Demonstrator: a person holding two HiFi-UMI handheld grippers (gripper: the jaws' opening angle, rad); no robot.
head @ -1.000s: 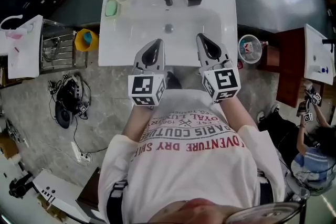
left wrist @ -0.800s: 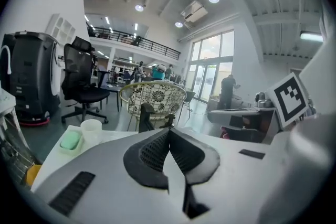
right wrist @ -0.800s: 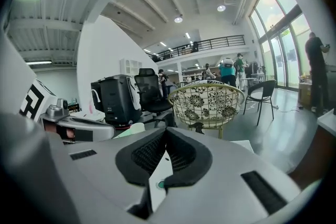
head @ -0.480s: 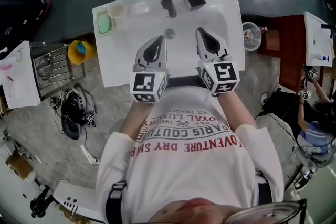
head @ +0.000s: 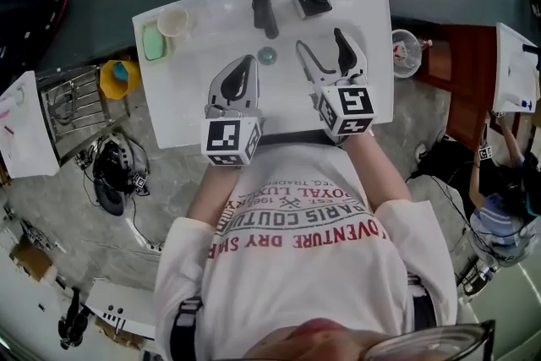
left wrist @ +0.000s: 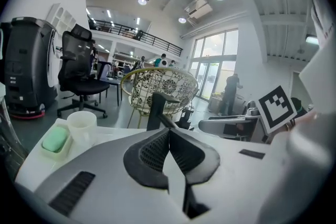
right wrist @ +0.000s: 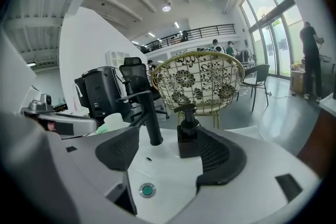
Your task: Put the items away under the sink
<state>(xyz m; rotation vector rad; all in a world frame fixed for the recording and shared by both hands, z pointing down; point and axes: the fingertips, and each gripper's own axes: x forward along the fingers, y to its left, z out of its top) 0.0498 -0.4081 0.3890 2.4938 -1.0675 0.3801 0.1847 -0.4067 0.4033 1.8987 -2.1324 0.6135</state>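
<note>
A white sink [head: 203,110] carries a black faucet [head: 262,4], a black soap dispenser [head: 314,0], a white cup [head: 173,21] and a green soap [head: 154,42] in its dish. My left gripper [head: 244,63] hangs shut and empty over the basin's left side, its pads pressed together [left wrist: 169,132]. My right gripper [head: 321,42] is open over the basin; its jaws have just been opening, with nothing between them. In the right gripper view the dispenser [right wrist: 188,139] and faucet [right wrist: 149,118] stand just beyond the right gripper [right wrist: 168,139], with the drain [right wrist: 147,190] below.
A wicker chair [right wrist: 202,81] stands behind the sink. Left of the sink are a yellow bucket [head: 118,76] and a metal rack [head: 68,110]; a small bin [head: 407,51] and a red cabinet [head: 461,89] stand at the right. A person [head: 499,216] crouches at far right.
Both grippers have moved forward and down over the basin. The right gripper's jaws, shut before, now stand apart. The left gripper stays shut.
</note>
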